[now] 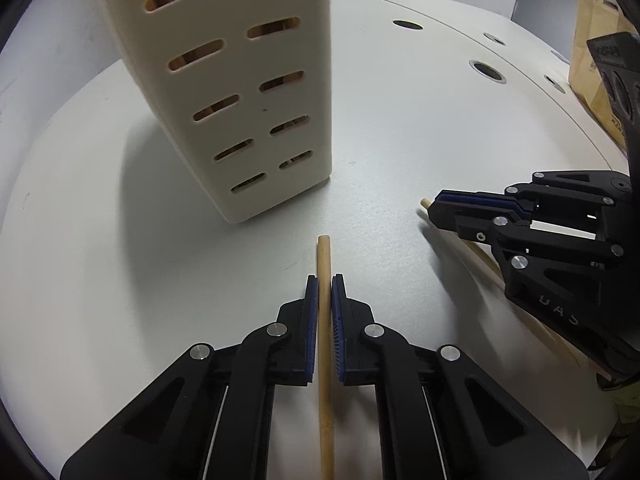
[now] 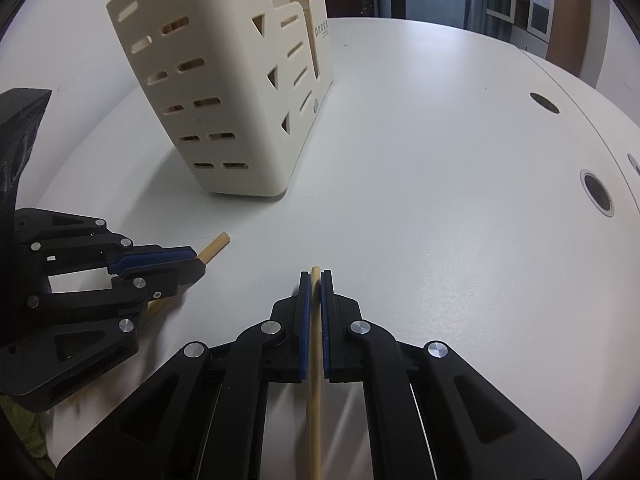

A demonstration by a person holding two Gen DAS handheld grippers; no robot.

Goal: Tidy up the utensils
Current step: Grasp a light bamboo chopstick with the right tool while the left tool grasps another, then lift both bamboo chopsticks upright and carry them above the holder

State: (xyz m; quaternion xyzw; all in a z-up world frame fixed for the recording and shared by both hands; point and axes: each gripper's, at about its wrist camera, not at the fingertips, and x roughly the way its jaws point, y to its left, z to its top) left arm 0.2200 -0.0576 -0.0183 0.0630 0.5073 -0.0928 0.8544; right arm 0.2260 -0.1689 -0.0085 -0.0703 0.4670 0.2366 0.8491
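Left wrist view: we noted both claws, left claw and right claw, each clenched on a thin round wooden chopstick; cream slotted plastic utensil caddy stood just ahead.

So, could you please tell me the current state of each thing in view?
Left claw: shut on a wooden chopstick.
Right claw: shut on another wooden chopstick.
Cream utensil holder: upright on the table, wooden items showing through its slots.

The left tool points steeply downward, its blue pads pressed together on a wooden stick. The right tool, just beside it and angled likewise, clamps a second wooden stick between its pads.
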